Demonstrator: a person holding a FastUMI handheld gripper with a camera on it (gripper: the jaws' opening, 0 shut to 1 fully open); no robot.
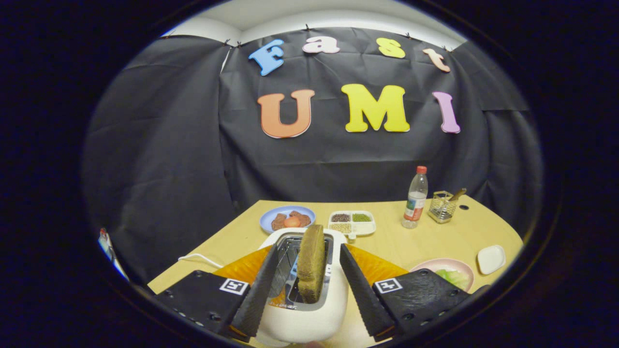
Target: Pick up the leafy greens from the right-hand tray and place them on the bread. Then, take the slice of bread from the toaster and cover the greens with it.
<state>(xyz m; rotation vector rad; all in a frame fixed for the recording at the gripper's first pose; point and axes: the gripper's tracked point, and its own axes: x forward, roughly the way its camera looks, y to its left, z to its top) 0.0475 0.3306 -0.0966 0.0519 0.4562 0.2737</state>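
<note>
A brown slice of bread [311,261] stands upright in the slot of a white toaster [309,316]. My gripper [309,250] is open, and its fingers [263,285] flank the slice on both sides without touching it. The toaster sits on an orange mat [375,266] directly beneath the gripper. Pale leafy greens [454,278] lie on a pink plate [435,264] to the right of the right finger, partly hidden by the gripper body.
Beyond the toaster sit a blue plate [287,218] of food and a white divided tray [352,222] of grains. Farther right stand a bottle [415,198] and a wire basket [442,207]. A small white dish [491,258] lies near the pink plate. A white cord [198,258] trails left.
</note>
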